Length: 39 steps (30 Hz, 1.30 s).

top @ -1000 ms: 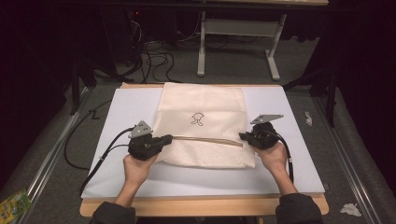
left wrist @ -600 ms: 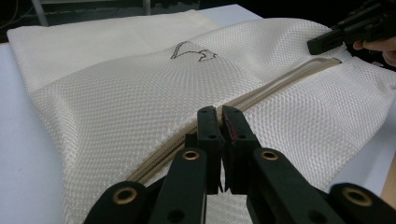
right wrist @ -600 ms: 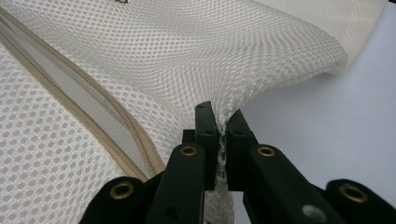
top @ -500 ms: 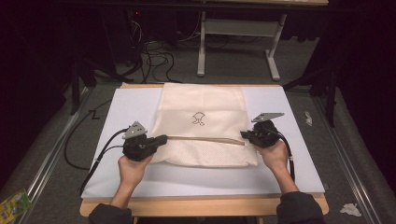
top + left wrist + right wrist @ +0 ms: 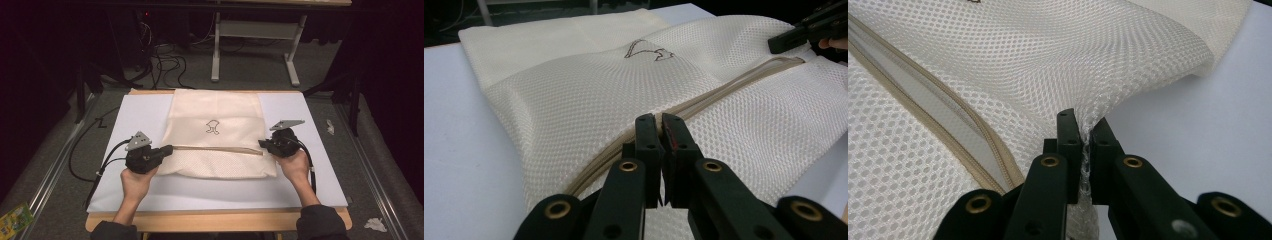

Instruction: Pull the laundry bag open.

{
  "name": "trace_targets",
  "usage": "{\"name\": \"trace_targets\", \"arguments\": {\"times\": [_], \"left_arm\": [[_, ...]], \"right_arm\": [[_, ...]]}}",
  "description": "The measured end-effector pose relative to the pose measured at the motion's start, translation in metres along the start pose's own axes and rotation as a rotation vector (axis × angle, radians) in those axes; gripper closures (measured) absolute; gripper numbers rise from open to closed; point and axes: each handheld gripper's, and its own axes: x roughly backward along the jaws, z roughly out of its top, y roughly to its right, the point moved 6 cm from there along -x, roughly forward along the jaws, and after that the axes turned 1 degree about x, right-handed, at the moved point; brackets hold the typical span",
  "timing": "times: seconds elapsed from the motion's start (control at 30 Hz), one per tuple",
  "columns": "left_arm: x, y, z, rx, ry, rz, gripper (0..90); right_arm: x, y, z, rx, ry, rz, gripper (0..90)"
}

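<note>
Apparently mid-zip: the left tool (image 5: 659,125) is clamped on the zipper pull (hidden between its jaws), the right tool (image 5: 1085,125) pinches the bag (image 5: 215,115) mesh, so next comes a steady pull along the zipper (image 5: 215,148).

A pale wooden worktop (image 5: 215,221) stands in a dim room, its top covered by a smooth white sheet (image 5: 310,182), and the light falls mainly on this surface while the far edges sink into black. Around it lies a grey carpeted floor (image 5: 250,75), with a tangle of black cables (image 5: 167,62) at the back left, a grey metal table frame with two legs (image 5: 252,47) beyond them, and metal rails (image 5: 47,172) running along both sides. Crumpled white paper scraps (image 5: 375,224) lie on the floor at the right, and a small green and yellow packet (image 5: 14,218) sits in the lower left corner.
</note>
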Motion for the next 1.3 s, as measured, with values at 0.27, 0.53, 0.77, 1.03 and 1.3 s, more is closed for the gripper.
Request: {"name": "trace_targets", "arguments": {"times": [0.27,0.53,0.77,1.03,1.3], "left_arm": [[0.002,-0.005,0.001,0.012,0.005,0.004,87.2],[0.007,-0.011,-0.005,0.027,0.01,0.02,87.2],[0.013,-0.015,-0.004,0.033,0.013,0.036,87.2],[0.014,-0.019,-0.008,0.036,-0.004,0.04,87.2],[0.013,-0.018,-0.011,0.027,-0.004,0.053,87.2]], "right_arm": [[0.001,0.001,0.001,0.003,0.003,-0.009,88.5],[0.002,0.005,-0.001,-0.009,0.015,-0.006,88.5],[0.003,0.006,-0.001,-0.01,0.018,-0.01,88.5],[0.001,0.008,0.001,-0.012,0.018,-0.014,88.5],[0.001,0.011,0.001,-0.016,0.026,-0.012,88.5]]}}
